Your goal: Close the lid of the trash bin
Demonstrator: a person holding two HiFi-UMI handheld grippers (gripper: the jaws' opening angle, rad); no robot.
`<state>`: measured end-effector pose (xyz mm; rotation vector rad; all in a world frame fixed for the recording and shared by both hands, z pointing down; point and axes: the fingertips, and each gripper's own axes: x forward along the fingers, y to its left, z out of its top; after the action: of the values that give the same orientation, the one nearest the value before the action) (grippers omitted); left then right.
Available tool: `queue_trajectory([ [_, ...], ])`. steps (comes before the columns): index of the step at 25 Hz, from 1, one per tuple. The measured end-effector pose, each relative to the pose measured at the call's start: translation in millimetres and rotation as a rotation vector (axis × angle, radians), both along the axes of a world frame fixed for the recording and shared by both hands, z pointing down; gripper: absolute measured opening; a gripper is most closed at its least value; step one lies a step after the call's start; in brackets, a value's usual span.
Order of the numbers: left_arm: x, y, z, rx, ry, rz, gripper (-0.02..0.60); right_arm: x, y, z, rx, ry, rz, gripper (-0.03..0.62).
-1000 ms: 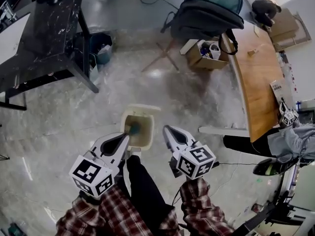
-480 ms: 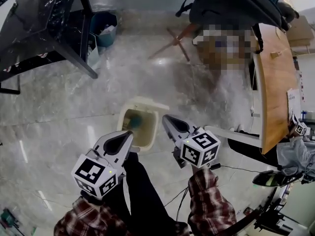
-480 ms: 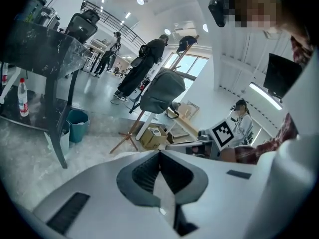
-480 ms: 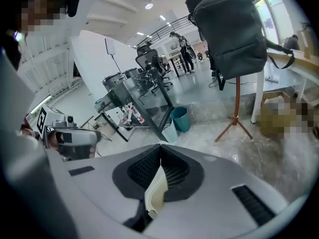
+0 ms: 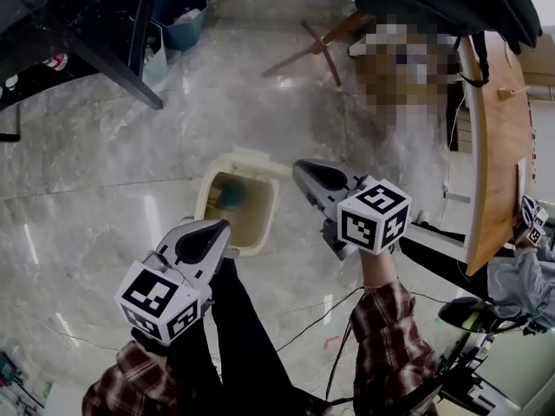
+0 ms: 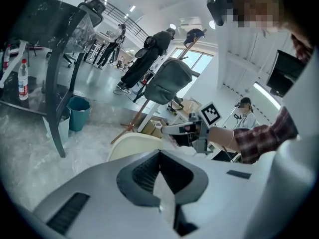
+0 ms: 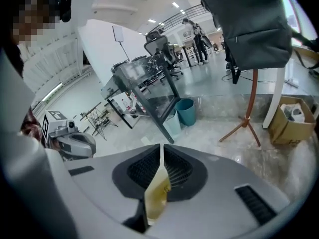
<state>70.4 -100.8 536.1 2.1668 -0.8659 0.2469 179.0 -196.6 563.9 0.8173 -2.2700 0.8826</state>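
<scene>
1. Head view: marble floor (image 5: 104, 172) fills the frame, and the cream bin (image 5: 212, 224) stands open at its middle with something teal inside. Its lid (image 5: 250, 158) is tipped up along the far rim. The left gripper (image 5: 221, 229) points at the bin's near rim and the right gripper (image 5: 300, 168) sits just beside its right rim. Whether either touches the bin cannot be told. A dark desk (image 5: 82, 46) and a teal bin (image 5: 178, 9) lie upper left, and a wooden desk (image 5: 494, 137) is at the right.
2. Left gripper view: the left gripper (image 6: 159, 156) has its jaws pressed together with nothing between them. The bin (image 6: 132, 146) shows just past the tips, with the right gripper (image 6: 172, 128) beyond it. The teal bin (image 6: 78, 112) stands by the dark desk (image 6: 55, 29).
3. Right gripper view: the right gripper (image 7: 161, 152) is likewise pressed together and empty. The left gripper (image 7: 72, 142) is at the left, and a backpack (image 7: 249, 21) hangs on a stand at the upper right, above a cardboard box (image 7: 291, 119)
</scene>
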Motion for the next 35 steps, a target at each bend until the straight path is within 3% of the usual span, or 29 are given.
queue_trajectory([
  [3, 2.7, 0.7, 6.6, -0.016, 0.0, -0.007, 0.012, -4.9, -3.3, 9.7, -0.036, 0.03, -0.112, 0.019],
  [6, 2.5, -2.5, 9.5, -0.025, 0.005, -0.016, 0.012, -9.9, -2.7, 16.4, -0.074, 0.043, -0.209, 0.067],
  [12, -2.5, -20.7, 13.1, -0.022, 0.002, -0.033, 0.012, -15.1, -2.5, 29.2, -0.187, 0.032, -0.324, 0.069],
  [16, -4.2, -28.1, 12.7, -0.024, -0.001, -0.038, 0.012, -17.5, 0.7, 30.0, -0.235, 0.004, -0.341, 0.067],
  [23, -6.8, -16.9, 20.2, -0.04, 0.002, -0.054, 0.012, -24.2, 31.1, 33.1, -0.232, 0.011, -0.371, 0.067],
  [28, -8.4, -4.2, 23.8, -0.059, -0.003, -0.049, 0.012, -34.1, 80.1, 39.8, -0.255, 0.009, -0.419, 0.067],
  [35, -15.8, 8.2, 44.6, -0.088, -0.022, -0.028, 0.012, -47.9, 140.9, 65.9, -0.234, 0.021, -0.378, 0.067],
])
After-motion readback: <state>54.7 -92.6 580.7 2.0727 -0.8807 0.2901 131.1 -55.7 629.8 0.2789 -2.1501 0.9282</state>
